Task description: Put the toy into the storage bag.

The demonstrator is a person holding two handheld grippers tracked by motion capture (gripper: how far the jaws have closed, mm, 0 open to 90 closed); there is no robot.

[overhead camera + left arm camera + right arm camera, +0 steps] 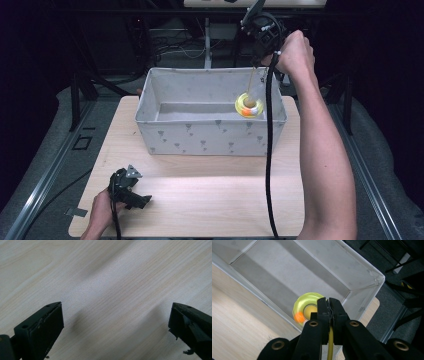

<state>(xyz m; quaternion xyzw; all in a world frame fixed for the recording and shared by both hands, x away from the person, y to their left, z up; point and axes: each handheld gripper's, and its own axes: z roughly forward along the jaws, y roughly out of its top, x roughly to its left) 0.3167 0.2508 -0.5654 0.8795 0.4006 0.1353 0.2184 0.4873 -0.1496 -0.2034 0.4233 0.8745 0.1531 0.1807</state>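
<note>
The right gripper (329,305) pinches a thin yellow strap (330,346), dangling a yellow-green ring toy (248,105) over the grey patterned fabric bin (200,137). The left gripper (116,327) rests spread on the pale wooden table (210,195), well apart.

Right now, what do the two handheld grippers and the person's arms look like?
Both grippers are black. The left gripper carries a grey three-cornered plate on top; its flat black jaws look chipped at the edges. The right gripper has black linkage arms with brass-coloured pivot rivets and trails a thick black cable. Both forearms are bare, no sleeves visible.
</note>
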